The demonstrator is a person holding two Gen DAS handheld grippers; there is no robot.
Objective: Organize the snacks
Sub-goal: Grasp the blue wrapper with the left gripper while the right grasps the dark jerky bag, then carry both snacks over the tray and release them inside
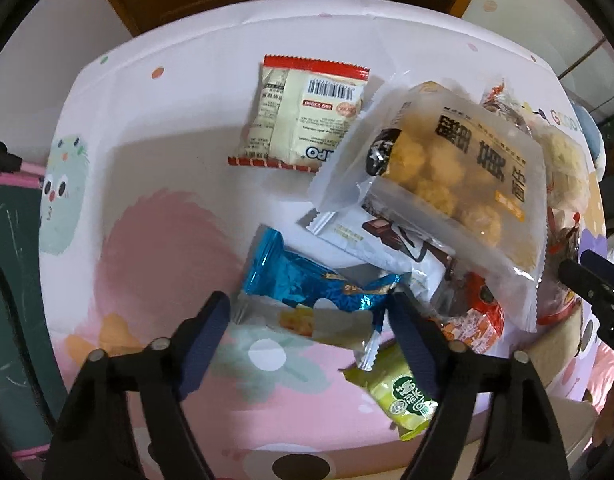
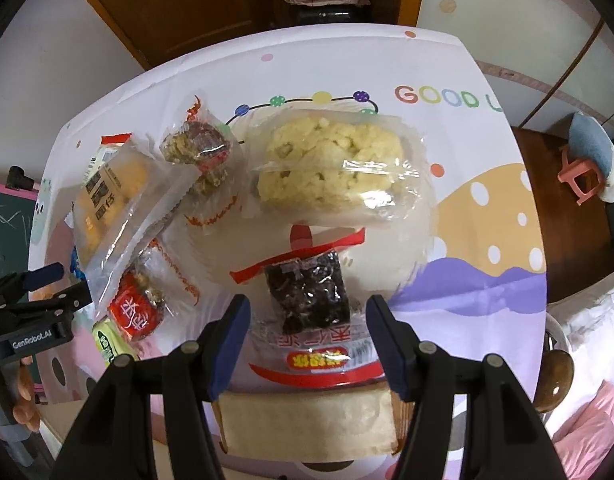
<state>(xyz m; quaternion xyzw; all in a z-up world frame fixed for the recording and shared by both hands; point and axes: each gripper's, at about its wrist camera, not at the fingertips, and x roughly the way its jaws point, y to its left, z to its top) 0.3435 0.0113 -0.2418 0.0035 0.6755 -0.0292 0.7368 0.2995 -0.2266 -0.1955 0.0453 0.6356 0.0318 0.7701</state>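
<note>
The snacks lie in a loose heap on a table under a pastel cartoon tablecloth (image 1: 155,240). In your left wrist view, your left gripper (image 1: 309,316) points down over a translucent packet with yellow pieces (image 1: 319,320) that lies between its blue pads; the jaws stand apart and whether the pads touch it cannot be told. A blue foil packet (image 1: 307,276) sits just above at 12 o'clock, a green packet (image 1: 399,396) at 5 o'clock, and a large clear bag of golden puffs (image 1: 447,168) at 1 o'clock. A cream packet with red edges (image 1: 303,116) lies apart at 12 o'clock.

In your right wrist view, your right gripper (image 2: 307,332) hangs unclenched — its pads flank a clear packet of dark pieces with red trim (image 2: 307,296) without pressing it. A bag of pale yellow crumbly snack (image 2: 327,164) lies at 12 o'clock — small wrapped nut candies (image 2: 199,144) at 11 o'clock.
</note>
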